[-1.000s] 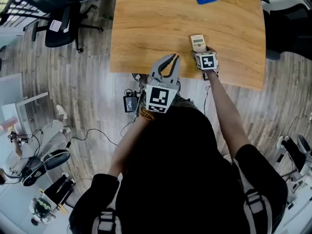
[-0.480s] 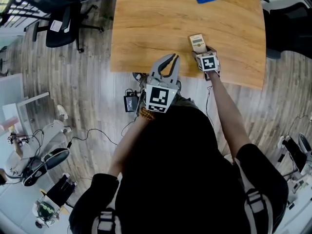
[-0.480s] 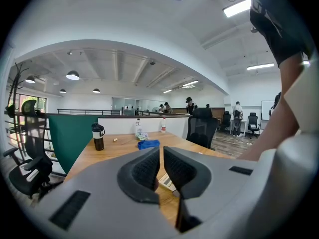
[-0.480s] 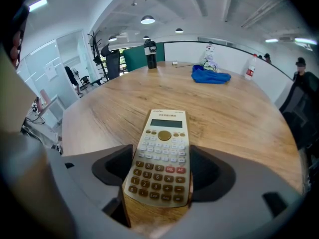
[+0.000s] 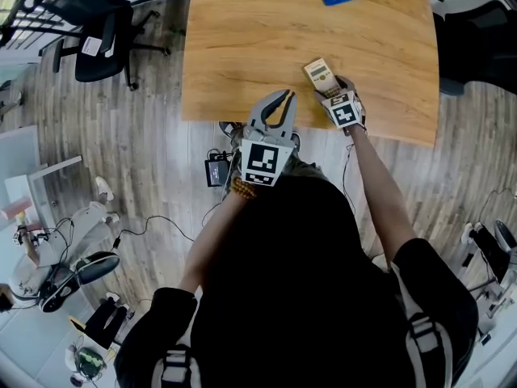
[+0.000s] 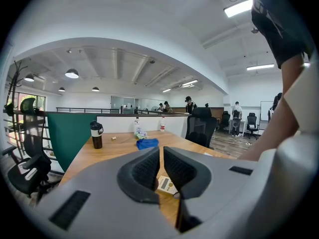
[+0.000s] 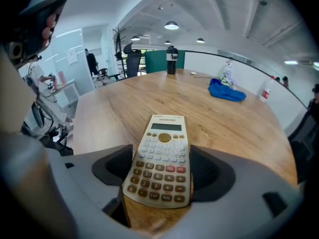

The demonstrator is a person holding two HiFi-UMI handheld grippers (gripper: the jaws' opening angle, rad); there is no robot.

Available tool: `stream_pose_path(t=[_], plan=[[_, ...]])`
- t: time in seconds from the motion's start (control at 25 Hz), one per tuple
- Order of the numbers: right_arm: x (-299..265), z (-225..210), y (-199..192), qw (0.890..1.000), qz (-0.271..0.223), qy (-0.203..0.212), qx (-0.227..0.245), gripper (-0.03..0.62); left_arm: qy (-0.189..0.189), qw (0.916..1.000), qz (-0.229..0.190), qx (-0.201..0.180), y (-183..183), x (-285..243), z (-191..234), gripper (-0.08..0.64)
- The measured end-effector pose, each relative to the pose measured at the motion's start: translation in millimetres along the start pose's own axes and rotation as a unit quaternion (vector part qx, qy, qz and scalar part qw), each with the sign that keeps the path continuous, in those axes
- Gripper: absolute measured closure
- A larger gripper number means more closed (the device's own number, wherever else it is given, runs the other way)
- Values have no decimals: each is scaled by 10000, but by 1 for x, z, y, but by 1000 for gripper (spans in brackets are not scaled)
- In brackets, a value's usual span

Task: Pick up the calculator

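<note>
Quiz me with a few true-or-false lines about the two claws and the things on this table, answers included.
1. The right claw grips the calculator by its long sides. True.
2. The left claw stands wide open. False: its jaws are together with nothing between them.
3. A blue cloth lies on the table. True.
4. The calculator is face down. False: its keys and display face up.

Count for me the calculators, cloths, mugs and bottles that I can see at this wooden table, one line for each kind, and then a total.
calculator: 1
blue cloth: 1
mug: 1
bottles: 2
Total: 5
</note>
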State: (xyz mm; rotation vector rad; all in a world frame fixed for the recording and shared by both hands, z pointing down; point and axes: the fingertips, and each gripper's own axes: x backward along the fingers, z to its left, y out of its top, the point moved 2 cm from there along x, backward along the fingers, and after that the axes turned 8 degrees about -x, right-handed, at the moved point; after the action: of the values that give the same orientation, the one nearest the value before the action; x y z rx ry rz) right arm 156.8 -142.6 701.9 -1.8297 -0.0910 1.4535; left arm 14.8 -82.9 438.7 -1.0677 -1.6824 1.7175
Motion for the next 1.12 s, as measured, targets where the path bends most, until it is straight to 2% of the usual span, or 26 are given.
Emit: stream_pose_path(t=[0.08,0.32,0.44,0.56,0.72,0.8,0.88,0.92,0.96,1.0,1.04,1.12], plan=[[2,7,-3,9995,-6,166,265,224,-9,10000,34,7,-4,-1,1,518],[11,18,-4,9977,-158,379,535,224,-33,9999,133,80,-12,-5,5,518],[11,19,-7,9964,-237,366,731,216,-393,9988,275,139,-31,-18,-1,518],[13,22,-5,9950,-290,474,835,215,-869,9941,611,197,-58,-40,-2,517],[20,21,-1,9938,-297,602,883,153,-1324,9849,1110,102,-97,-66,2,517],[23,19,-6,9946,-188,643,792,127,-1450,9789,1367,460,-120,-77,7,517],[28,16,-10,9959,-202,620,627,124,-1413,9696,1625,1161,-143,-89,15,510],[30,14,-13,9965,-237,609,515,124,-1418,9645,1727,1410,-153,-94,18,475],[32,14,-16,9969,-274,617,400,124,-1519,9604,1797,1489,-161,-98,17,420],[34,14,-19,9969,-312,648,310,124,-1734,9577,1833,1384,-166,-102,15,365],[36,15,-21,9966,-347,694,265,124,-2030,9552,1842,1120,-169,-105,10,324],[39,17,-27,9957,-379,784,321,124,-2652,9461,1830,332,-172,-108,2,307]])
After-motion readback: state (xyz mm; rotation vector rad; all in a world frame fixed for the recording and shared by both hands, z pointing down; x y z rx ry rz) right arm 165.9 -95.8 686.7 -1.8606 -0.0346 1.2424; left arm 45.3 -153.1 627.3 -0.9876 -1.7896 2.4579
